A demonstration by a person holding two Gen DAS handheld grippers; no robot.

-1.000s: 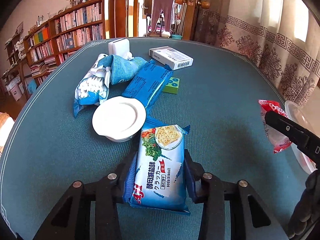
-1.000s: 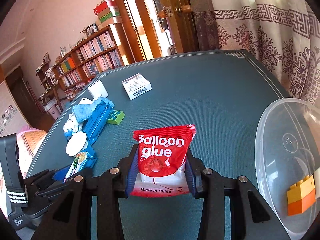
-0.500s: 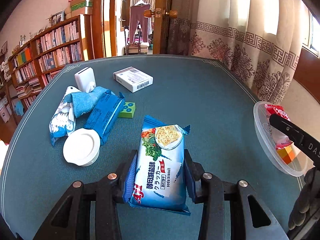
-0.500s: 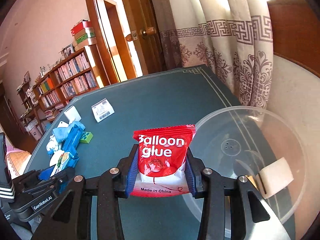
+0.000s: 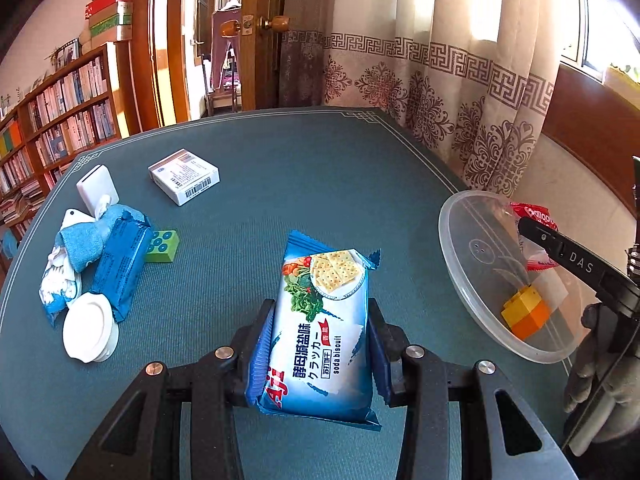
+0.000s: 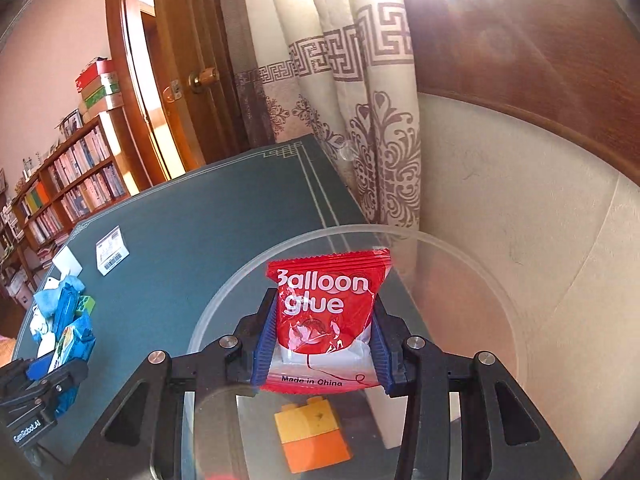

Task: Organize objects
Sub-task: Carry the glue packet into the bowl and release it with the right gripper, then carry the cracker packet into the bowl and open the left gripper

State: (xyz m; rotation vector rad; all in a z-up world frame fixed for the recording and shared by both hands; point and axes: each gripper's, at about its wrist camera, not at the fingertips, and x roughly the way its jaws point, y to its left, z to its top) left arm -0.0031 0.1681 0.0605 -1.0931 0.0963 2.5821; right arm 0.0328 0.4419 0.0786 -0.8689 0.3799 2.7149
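Evidently sorting, the right gripper clamps the glue packet over the bowl to drop it, while the left gripper grips the biscuits, waiting.

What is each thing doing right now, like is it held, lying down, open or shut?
Biscuit pack: held in the left gripper, jaws shut on it.
Glue packet: held in the right gripper above the bowl.
Bowl: open, at the table's edge.
Yellow-orange block: lying in the bowl.
Green block: lying on the table.
White box: lying flat, closed.
Door: open.
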